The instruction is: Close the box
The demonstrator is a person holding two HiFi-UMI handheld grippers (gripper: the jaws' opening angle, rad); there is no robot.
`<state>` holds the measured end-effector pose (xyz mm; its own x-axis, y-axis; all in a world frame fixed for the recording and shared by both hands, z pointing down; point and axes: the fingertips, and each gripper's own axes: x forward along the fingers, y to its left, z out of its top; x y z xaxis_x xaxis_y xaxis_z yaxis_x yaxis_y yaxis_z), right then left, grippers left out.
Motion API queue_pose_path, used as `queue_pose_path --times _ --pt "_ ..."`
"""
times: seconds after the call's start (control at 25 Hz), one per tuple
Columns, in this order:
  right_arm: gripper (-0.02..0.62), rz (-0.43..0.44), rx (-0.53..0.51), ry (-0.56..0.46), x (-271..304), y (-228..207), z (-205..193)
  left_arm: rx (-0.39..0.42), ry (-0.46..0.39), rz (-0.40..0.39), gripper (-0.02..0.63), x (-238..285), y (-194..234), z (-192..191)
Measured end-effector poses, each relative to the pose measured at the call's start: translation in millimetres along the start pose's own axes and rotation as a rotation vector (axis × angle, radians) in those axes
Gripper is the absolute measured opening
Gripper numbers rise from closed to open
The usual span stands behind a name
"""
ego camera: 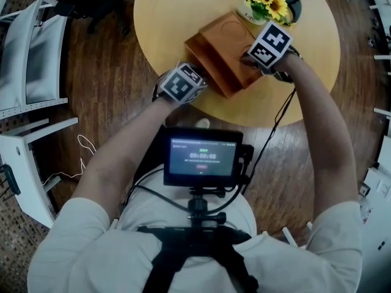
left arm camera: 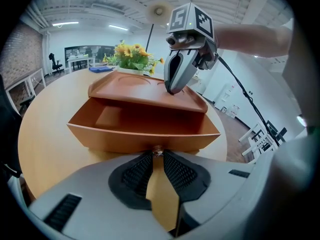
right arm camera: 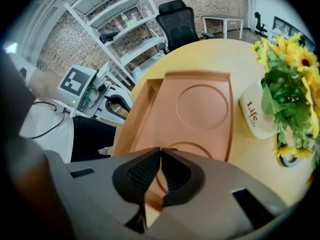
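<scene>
A brown wooden box (ego camera: 223, 54) lies on the round table (ego camera: 165, 17). Its lid (left arm camera: 145, 91), which has round recesses (right arm camera: 202, 101), sits over a drawer-like lower part (left arm camera: 140, 129) that juts out toward my left gripper. My left gripper (left arm camera: 157, 154) stands at that part's front wall, with its tips shut on a small metal knob (left arm camera: 157, 150). My right gripper (right arm camera: 161, 151) is shut with nothing between its pads. It points steeply down, and its tips rest on the lid's top near the right edge (left arm camera: 171, 89). In the head view both marker cubes (ego camera: 181, 82) flank the box.
A white pot of sunflowers (ego camera: 264, 2) stands just behind the box, close to my right gripper (right arm camera: 260, 116). The table's near edge runs under my left hand. White chairs (ego camera: 30, 54) stand on the wooden floor at the left. A monitor (ego camera: 201, 157) hangs on my chest rig.
</scene>
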<state>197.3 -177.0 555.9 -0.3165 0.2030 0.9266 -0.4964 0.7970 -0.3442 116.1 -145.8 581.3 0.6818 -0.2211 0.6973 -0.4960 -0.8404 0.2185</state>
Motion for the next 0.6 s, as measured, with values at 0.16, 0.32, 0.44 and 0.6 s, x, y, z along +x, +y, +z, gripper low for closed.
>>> queue_pose_path --times 0.16,0.32,0.44,0.6 --pt "0.012 0.001 0.002 -0.004 -1.2 3.3 0.8 0.010 -0.002 -0.007 0.063 2.9 -1.8 5.7" --pt "0.011 0.003 0.005 -0.007 -0.9 6.4 2.0 0.013 -0.007 -0.012 0.063 4.2 -1.6 8.6" --pt "0.011 -0.002 0.000 -0.005 -0.4 9.2 3.5 0.015 -0.012 -0.010 0.062 4.9 -0.6 11.2" --pt "0.011 -0.010 -0.013 0.006 -0.1 12.0 6.3 0.017 -0.017 -0.009 0.063 5.8 1.8 15.1"
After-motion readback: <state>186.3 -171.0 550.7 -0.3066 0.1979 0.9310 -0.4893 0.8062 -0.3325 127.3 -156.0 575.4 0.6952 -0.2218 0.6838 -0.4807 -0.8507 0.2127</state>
